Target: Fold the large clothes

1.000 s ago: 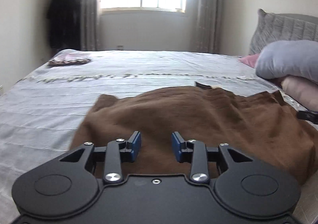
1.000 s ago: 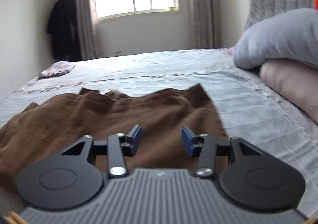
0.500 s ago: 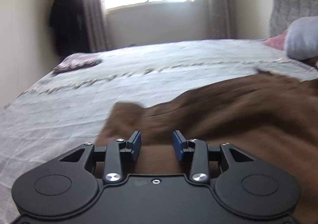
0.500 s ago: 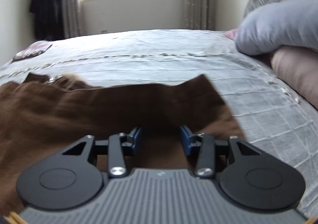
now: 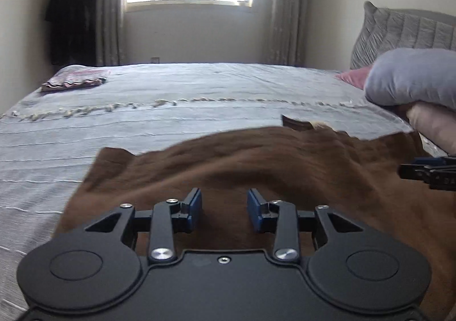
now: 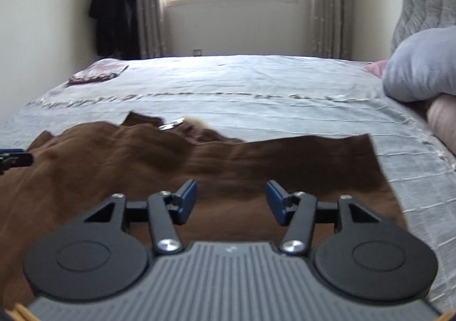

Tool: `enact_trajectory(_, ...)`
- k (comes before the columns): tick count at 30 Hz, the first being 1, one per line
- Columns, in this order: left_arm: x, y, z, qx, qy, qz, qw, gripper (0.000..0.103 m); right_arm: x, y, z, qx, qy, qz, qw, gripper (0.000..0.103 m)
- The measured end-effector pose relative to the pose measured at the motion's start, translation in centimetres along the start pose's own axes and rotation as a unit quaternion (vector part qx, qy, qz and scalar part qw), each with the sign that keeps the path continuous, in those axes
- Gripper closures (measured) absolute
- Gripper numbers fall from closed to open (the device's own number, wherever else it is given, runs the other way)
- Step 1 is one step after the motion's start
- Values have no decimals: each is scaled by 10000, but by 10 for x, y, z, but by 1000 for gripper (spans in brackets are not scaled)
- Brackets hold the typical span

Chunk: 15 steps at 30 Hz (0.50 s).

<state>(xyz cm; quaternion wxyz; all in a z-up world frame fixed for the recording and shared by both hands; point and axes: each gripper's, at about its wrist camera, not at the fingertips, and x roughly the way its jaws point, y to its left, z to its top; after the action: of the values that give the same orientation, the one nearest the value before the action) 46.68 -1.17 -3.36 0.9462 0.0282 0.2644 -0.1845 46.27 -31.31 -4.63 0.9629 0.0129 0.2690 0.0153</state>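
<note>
Across our grey bedspread lies the brown garment, spread before us. Our left gripper hovers over it, jaws partly apart, gripping nothing. Our right gripper is opening, cloth below, unpinched.

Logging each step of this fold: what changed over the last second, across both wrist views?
The right claw is opening over the brown garment, wider than a second ago; nothing is pinched between its pads. The garment's far edge now lies flatter and more spread out on the bed. The left claw kept its gap, empty, above the cloth. The folded item and the pillows stayed put.
</note>
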Motion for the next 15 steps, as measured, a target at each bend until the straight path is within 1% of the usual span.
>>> enact_trajectory(2, 7, -9, -12, 272, 46, 98, 9996, 64, 10, 14, -8, -116, 194, 24, 9997, 49)
enact_trajectory(4, 6, 5, -23, 308, 72, 74, 9995, 62, 15, 7, -19, -123, 352, -172, 9992, 48)
enact_trajectory(5, 4, 17, -26, 309, 83, 179, 9993, 62, 14, -4, -24, -75, 352, -261, 9990, 48)
enact_trajectory(7, -3, 42, -30, 395, 88, 559, 9976, 61, 5, -41, -35, 38, 362, -609, 9975, 49)
enact_trajectory(8, -7, 56, -32, 379, 135, 717, 9966, 61, -2, -58, -38, 128, 361, -720, 9967, 49)
enact_trajectory(10, -26, 76, -33, 162, 227, 846, 9960, 61, -22, -82, -41, 318, 378, -943, 9943, 49)
enact_trajectory(11, -37, 83, -33, 15, 277, 877, 9958, 61, -33, -89, -41, 380, 365, -921, 9944, 49)
enact_trajectory(12, -50, 88, -33, -158, 301, 842, 9959, 55, -45, -93, -41, 432, 331, -881, 9946, 46)
enact_trajectory(13, -61, 92, -34, -337, 329, 773, 9959, 45, -58, -94, -41, 488, 273, -825, 9950, 42)
enact_trajectory(14, -74, 95, -35, -529, 361, 698, 9955, 40, -69, -95, -42, 533, 221, -750, 9955, 41)
enact_trajectory(15, -85, 98, -36, -706, 358, 630, 9949, 32, -81, -94, -44, 575, 174, -676, 9959, 40)
